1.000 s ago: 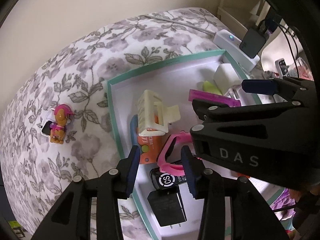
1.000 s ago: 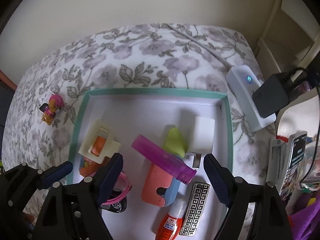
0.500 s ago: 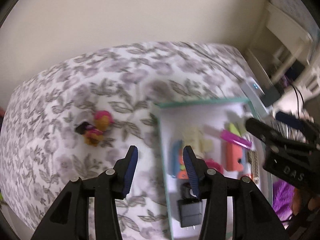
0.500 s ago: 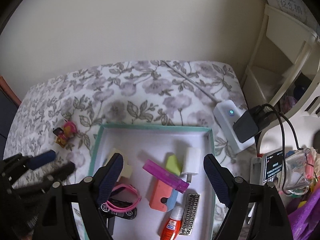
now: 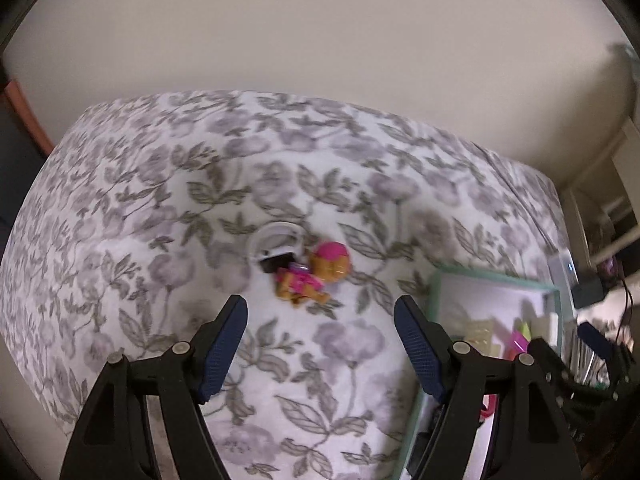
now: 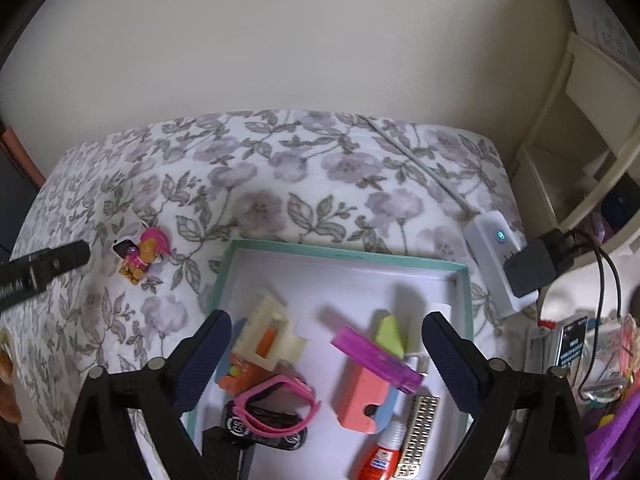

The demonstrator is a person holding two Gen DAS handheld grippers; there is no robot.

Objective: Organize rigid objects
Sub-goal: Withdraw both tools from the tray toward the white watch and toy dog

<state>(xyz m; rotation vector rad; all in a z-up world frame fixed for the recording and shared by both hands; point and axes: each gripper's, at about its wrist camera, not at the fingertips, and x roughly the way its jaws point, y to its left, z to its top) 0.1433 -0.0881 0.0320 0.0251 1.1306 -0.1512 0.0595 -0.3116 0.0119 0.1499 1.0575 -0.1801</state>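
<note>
Hovering above the floral bedspread, the left gripper has its 2 blue-padded jaws spread wide; they have just been opening, and nothing sits between them. A small toy pup figure in pink and orange lies on the cloth just above the gap, at the centre of the left wrist view, touching a white ring with a dark tag on its upper left. At the right edge of that view a corner of the teal-rimmed tray shows.

From the right wrist view, the right gripper hangs over the tray with its jaws also far apart, having just been opening, and empty. Below it inside the tray lie a cream hair claw at centre left, a pink watch strap at lower centre, a purple lighter right of centre over a coral block, a yellow-green wedge, a red glue bottle and a metal patterned clip at the bottom edge. The toy pup lies outside the tray at the left of this view, with the tip of the left gripper's finger just beside it. A white power strip rests at the right.
</note>
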